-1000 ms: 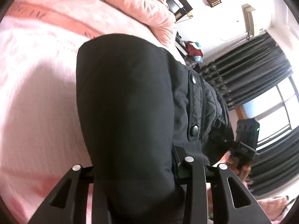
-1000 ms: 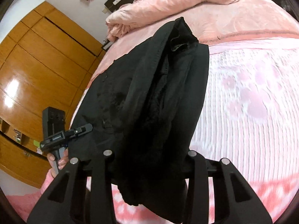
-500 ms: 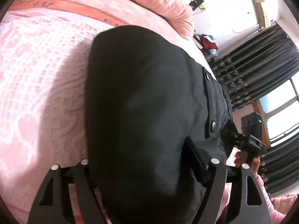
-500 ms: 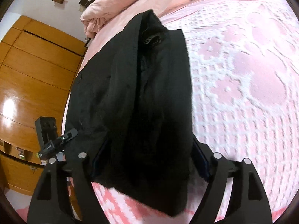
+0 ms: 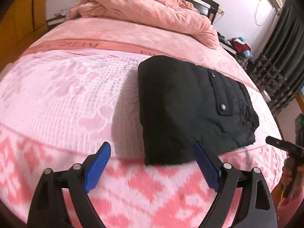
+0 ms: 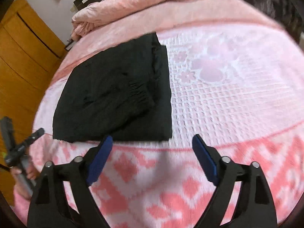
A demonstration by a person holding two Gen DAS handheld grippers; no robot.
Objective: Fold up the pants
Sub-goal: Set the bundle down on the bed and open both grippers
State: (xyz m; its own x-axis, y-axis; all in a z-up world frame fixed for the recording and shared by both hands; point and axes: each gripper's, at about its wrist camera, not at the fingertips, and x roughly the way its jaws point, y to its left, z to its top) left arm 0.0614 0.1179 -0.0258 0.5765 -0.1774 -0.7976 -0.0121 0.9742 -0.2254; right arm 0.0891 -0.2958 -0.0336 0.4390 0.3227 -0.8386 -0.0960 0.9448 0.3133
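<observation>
The black pants (image 5: 182, 106) lie folded into a compact rectangle on the pink bed, with a snap pocket flap and the elastic waistband on top. In the right wrist view the same pants (image 6: 117, 95) sit left of centre. My left gripper (image 5: 152, 152) is open, its blue pads wide apart just in front of the pants' near edge, holding nothing. My right gripper (image 6: 152, 144) is open too, hovering at the near edge of the fold with nothing between its fingers.
A crumpled pink quilt (image 5: 148, 13) lies at the headboard. A wooden wardrobe (image 6: 22, 57) stands left of the bed. Dark curtains (image 5: 281, 57) and a cluttered nightstand (image 5: 239, 45) are to the right. A hand holding the other gripper's handle (image 6: 17, 155) shows at the frame edge.
Both grippers were shut on the pants and carrying them; they have since opened and pulled back, leaving the pants lying folded on the bed.
</observation>
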